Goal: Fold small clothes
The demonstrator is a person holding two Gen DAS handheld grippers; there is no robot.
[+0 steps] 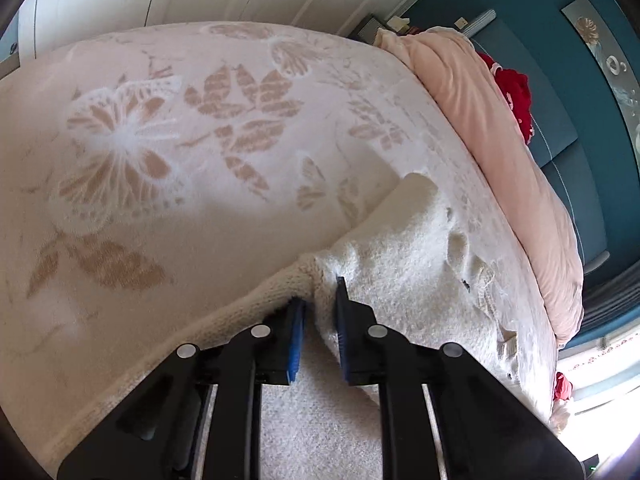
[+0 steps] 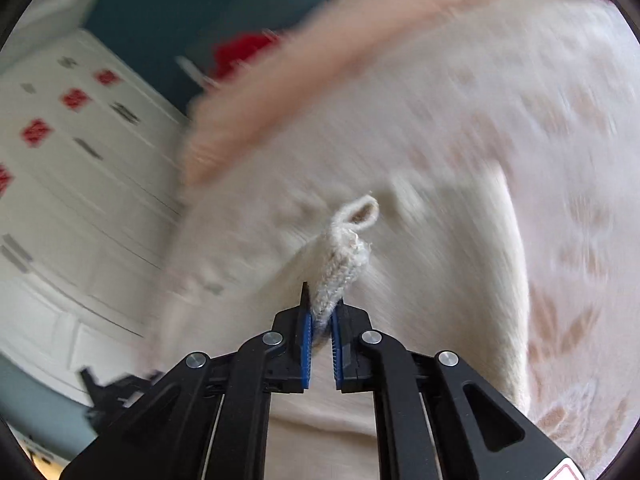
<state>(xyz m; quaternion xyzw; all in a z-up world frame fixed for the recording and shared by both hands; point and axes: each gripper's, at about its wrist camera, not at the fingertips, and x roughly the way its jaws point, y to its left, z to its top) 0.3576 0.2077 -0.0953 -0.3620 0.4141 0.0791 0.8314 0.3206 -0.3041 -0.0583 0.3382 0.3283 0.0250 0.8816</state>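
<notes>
Cream knit is what's being handled here: a small fuzzy sweater spread on the bed, over a pink blanket with a butterfly and leaf print. Both pairs of tongs are clenched on it. The left tongs are pinched on a bunched fold near a ribbed edge, and the right tongs are clamped on a rolled-up bit of thick knit with a little loop sticking out past the tips.

For the fold itself, judging from the task, the two gripped points are best kept level with each other and the fabric kept lightly taut between them, so the edge gets laid down straight instead of sagging in the middle. The knit looks stretchy and loose (it'll likely drag and bunch), so it should be lifted clear of the blanket before being carried across, and let go only once flat.

Hard to read: the right wrist view is badly smeared by motion, so the bed and the white cupboards behind can barely be made out. Which part of the sweater each grip is on (cuff, hem, collar) can't be told. The lower part of the sweater is hidden under the left tongs, and neither view shows the other tongs clearly.
</notes>
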